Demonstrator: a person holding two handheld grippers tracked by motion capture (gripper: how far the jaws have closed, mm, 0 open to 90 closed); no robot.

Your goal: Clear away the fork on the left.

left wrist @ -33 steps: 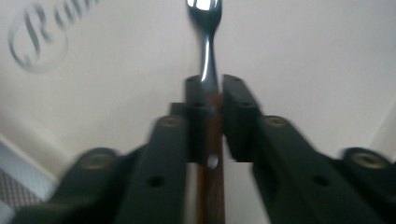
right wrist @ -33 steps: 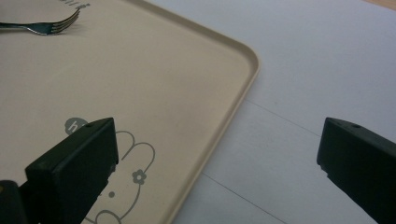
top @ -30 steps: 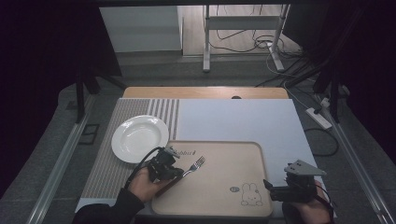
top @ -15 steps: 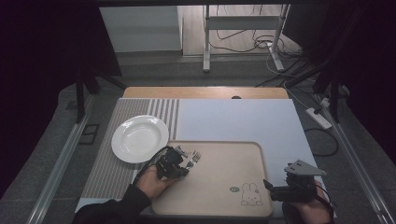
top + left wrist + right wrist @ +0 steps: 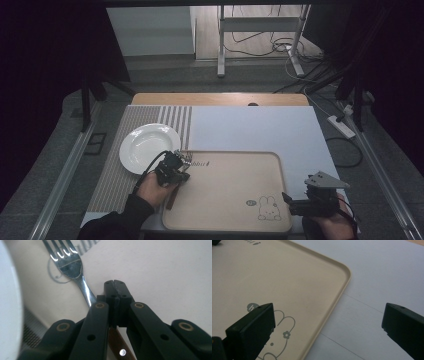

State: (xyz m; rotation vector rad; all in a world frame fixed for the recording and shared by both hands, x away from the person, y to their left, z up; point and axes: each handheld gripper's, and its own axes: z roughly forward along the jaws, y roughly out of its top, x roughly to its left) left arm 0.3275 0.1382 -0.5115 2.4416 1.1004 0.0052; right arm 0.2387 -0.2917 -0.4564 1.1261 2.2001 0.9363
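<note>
White plate (image 5: 148,147) at left on striped mat. L gripper (image 5: 172,169), jaws closed tight on fork (image 5: 71,267) at neck, tines over tray (image 5: 235,200) far-left corner beside plate. Risk: thin grip, fork may pivot or clip rim. R gripper (image 5: 314,199) jaws wide apart, empty, at tray's near-right corner.

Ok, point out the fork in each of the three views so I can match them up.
High view: fork at the tray's near-left corner, in the left gripper, tines toward the plate.
Left gripper view: fork upper left, handle between the shut jaws.
Right gripper view: no fork.
Shared landmark: the beige tray.
</note>
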